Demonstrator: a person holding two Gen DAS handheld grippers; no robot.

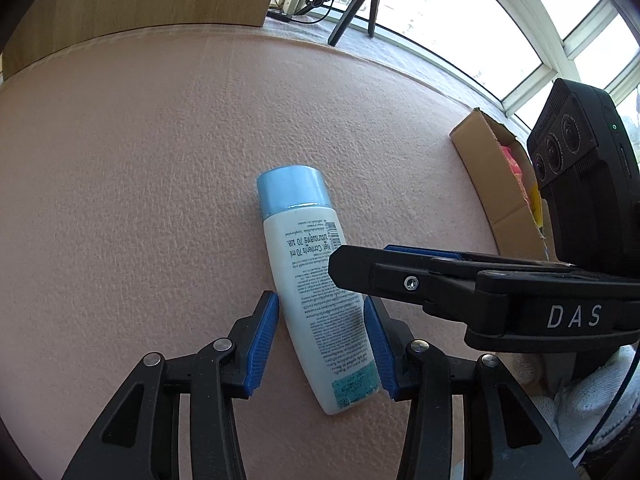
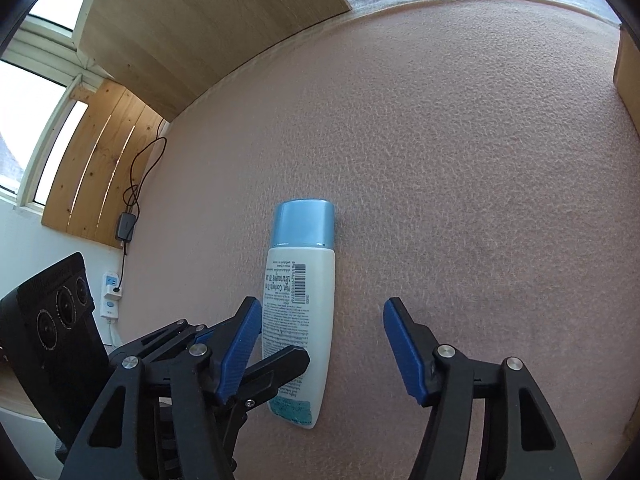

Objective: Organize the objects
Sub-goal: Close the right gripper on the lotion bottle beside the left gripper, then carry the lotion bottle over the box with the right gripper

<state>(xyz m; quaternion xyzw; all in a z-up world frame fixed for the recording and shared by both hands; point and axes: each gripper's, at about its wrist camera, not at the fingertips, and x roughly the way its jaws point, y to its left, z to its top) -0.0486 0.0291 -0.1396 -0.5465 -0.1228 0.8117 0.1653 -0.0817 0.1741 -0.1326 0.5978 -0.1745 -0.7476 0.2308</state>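
bottle (image 1: 316, 288) flat mid counter (image 1: 140, 180), cap away from grippers. left gripper (image 1: 322, 344) spread, pads straddling lower body, not clamped, lined up for side pinch. right gripper (image 2: 320, 350) spread wide, hovering alongside. cardboard box (image 1: 492, 176) at right counter edge, likely drop spot.
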